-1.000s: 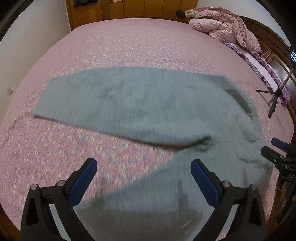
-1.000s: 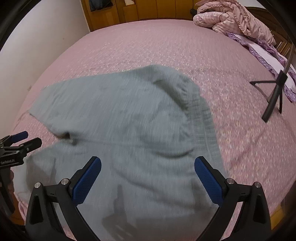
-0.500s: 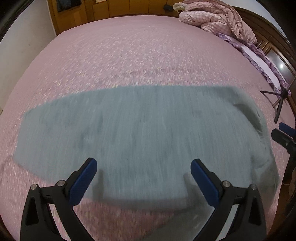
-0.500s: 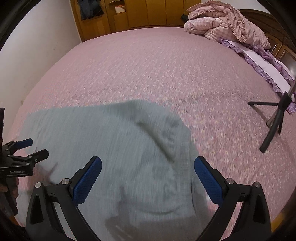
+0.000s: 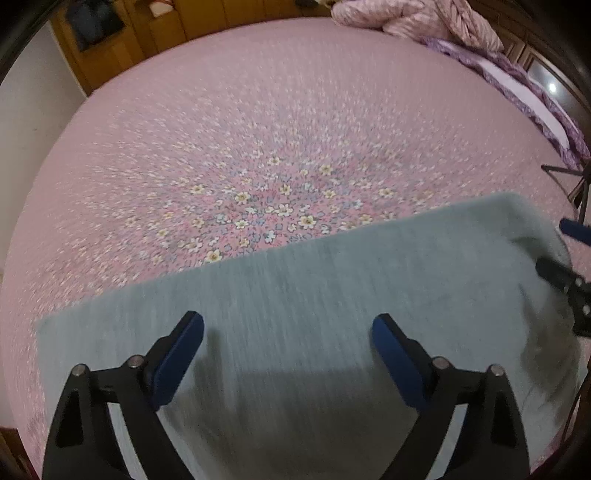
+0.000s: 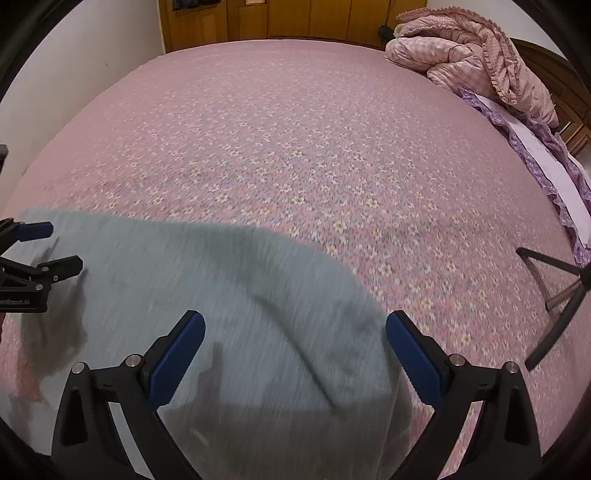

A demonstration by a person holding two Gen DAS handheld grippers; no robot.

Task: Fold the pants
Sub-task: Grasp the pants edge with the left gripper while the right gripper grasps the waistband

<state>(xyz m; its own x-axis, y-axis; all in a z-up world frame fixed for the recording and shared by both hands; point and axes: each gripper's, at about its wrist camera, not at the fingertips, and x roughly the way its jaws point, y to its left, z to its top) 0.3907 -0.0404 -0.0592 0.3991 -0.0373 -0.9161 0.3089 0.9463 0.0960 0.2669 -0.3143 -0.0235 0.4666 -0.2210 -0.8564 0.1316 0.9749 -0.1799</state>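
Observation:
Grey-green pants point(image 5: 314, 295) lie flat on the pink flowered bedspread point(image 5: 258, 129), blurred by motion. My left gripper point(image 5: 288, 332) is open and empty, low over the pants' leg part. My right gripper point(image 6: 295, 332) is open and empty over the bunched waist end of the pants point(image 6: 240, 295), where a fold ridge runs across. Each gripper shows at the edge of the other's view: the right one in the left wrist view point(image 5: 561, 254), the left one in the right wrist view point(image 6: 40, 247).
A crumpled pink quilt point(image 6: 472, 55) lies at the bed's far right, beside a purple-frilled pillow point(image 6: 546, 158). A black tripod point(image 6: 554, 306) stands on the bed at the right. Wooden wardrobes point(image 6: 295, 18) line the far wall.
Both grippers have moved down and forward toward the pants, which now fill the lower part of both views. Both stay open.

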